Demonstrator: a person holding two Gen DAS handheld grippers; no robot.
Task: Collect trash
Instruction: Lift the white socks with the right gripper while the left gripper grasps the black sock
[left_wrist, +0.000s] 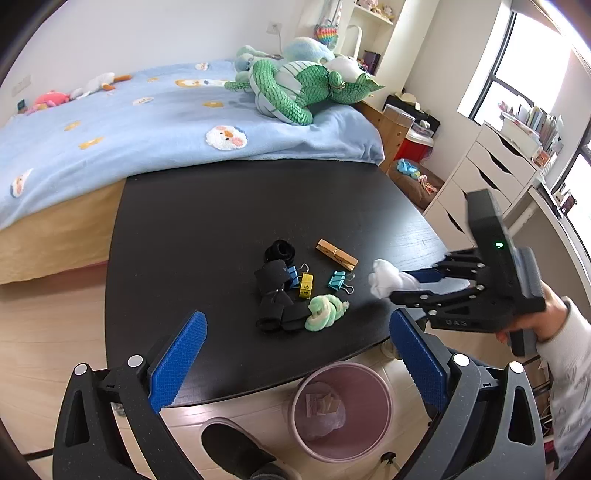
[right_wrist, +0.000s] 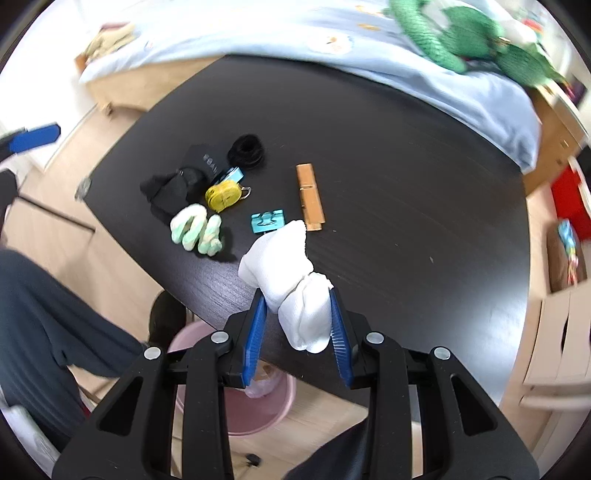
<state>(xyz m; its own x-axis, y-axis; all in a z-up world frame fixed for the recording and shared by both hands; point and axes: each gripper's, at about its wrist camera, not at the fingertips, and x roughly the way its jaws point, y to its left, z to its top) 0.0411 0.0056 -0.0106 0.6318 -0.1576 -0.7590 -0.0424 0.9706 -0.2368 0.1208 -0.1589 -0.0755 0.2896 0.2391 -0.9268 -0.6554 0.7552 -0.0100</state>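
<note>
Bed w/ light-blue blanket and green scaly plush forms the backdrop; in front, the dark bench carries the clutter, and a pink waste bin stands on the floor just below its near edge, already holding some scraps. On the bench, approx. largest to smallest: black fabric bundle, pale green-and-white twisted cloth, black coiled hair tie, wooden clothespin, yellow binder clip, teal binder clip, plus a blue clip half hidden under the black bundle. Right claw is clenched on a white crumpled sock or wad, held clear above the bench near its front edge; the left view shows the same wad projecting from the blue pads. Left claw hovers released, jaws wide, nothing between them, above the bench edge and the bin. Step in hand, by judgement: carry the wad to the bin. To do it well: keep the pinch firm, since the wad's free end flops fwd and could brush the teal clip or clothespin; draw back past the bench edge, centre over the bin mouth, lower close to the rim, then release so the soft item drops inside rather than draping over the rim. Keep the left claw out of the path.
</note>
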